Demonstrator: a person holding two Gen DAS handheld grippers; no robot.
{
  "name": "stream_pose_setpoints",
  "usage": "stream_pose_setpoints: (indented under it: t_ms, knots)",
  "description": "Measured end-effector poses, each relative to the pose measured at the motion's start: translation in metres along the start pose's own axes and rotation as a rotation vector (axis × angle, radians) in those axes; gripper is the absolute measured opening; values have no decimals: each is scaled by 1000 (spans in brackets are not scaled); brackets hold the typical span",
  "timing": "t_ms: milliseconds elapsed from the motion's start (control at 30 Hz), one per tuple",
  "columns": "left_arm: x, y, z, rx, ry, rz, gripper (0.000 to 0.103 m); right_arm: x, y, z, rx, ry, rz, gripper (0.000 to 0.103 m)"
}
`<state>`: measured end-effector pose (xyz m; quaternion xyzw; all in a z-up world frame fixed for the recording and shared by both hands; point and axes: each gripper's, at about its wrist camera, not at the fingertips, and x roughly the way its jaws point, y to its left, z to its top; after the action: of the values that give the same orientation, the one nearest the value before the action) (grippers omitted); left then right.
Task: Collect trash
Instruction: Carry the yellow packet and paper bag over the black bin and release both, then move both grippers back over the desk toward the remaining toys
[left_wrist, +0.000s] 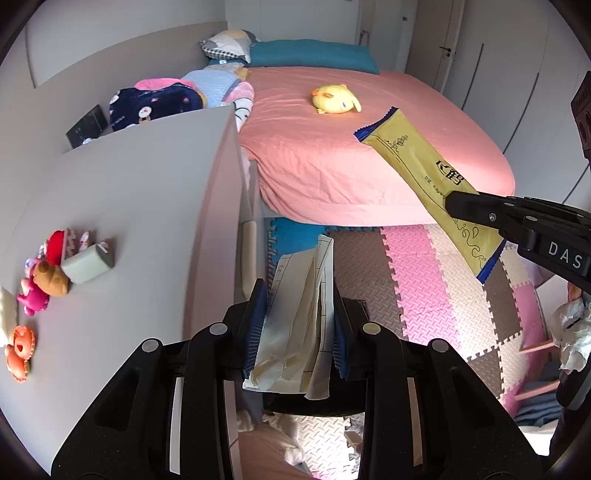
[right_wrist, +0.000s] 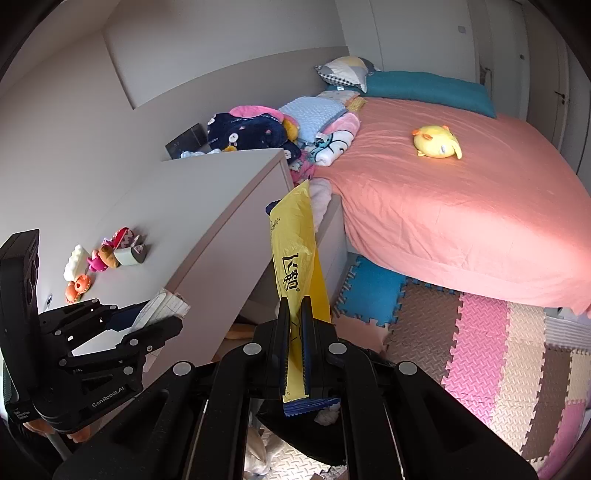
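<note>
The folded white paper (left_wrist: 295, 325) sits between the blue pads of the left gripper (left_wrist: 297, 328), which is clenched on it; the sheets stand up out of the jaws, and a creased lower end hangs below them. In the right wrist view the same paper (right_wrist: 162, 306) sticks out of that gripper (right_wrist: 147, 325) beside the front edge of the white surface (right_wrist: 207, 206).

The yellow wrapper (right_wrist: 295, 258), a long flat sachet with dark blue serrated ends and black characters printed on it, is grasped by the right gripper (right_wrist: 294, 350). Its pads press flat on the lower part, so the wrapper rises almost upright and its bottom blue end shows under the jaws. In the left wrist view the wrapper (left_wrist: 424, 173) slants across in the air, in front of the bed and the floor mats, and the right gripper (left_wrist: 452, 206) pinches it near the lower end.

On the white surface (left_wrist: 140, 206), near its left edge, a group of small toys (left_wrist: 48, 273) lies together with a pale block. Behind the surface is the bed with a pink sheet (left_wrist: 332, 162); a yellow plush toy (left_wrist: 334, 98) lies near the middle of it, and a teal pillow (left_wrist: 314, 53) lies along its head end. Folded blankets (left_wrist: 177, 98) are piled at the bed's left edge. Foam puzzle mats (left_wrist: 443, 295) in pink, brown, cream and blue cover the floor at the foot of the bed.
</note>
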<state>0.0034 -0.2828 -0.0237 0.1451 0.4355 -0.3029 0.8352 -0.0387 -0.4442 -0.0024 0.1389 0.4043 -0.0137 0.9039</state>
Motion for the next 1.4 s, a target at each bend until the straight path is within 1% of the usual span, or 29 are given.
stream_pose_setpoints:
  t_ms: [400, 833, 933, 967, 1000, 1033, 1067, 1100, 1133, 1233, 1400]
  knots:
    - [16, -18, -2, 41, 36, -44, 31, 6, -17, -12, 41, 26, -23, 6]
    - [27, -15, -3, 40, 65, -58, 31, 17, -16, -13, 46, 51, -27, 6]
    - [29, -13, -3, 34, 75, -67, 35, 18, -16, -13, 48, 61, -21, 7]
    - [28, -12, -2, 30, 77, -72, 44, 18, -16, -12, 53, 61, -14, 8]
    - [28, -11, -2, 25, 78, -76, 65, 17, -17, -12, 57, 62, -9, 13]
    - [26, -10, -2, 23, 81, -74, 76, 17, -18, -12, 58, 62, -12, 26]
    - [25, -9, -2, 22, 73, -71, 90, 16, -19, -12, 59, 57, -21, 36]
    - [22, -8, -2, 25, 57, -61, 91, 15, -19, -11, 62, 50, -34, 54]
    - [20, -8, -3, 31, 48, -48, 92, 14, -19, -11, 67, 44, -46, 56]
    - [19, -6, -3, 35, 45, -17, 93, 12, -19, -10, 68, 36, -44, 57]
    - [20, 1, -4, 15, 52, -6, 93, 14, -20, -10, 73, 38, -49, 58]
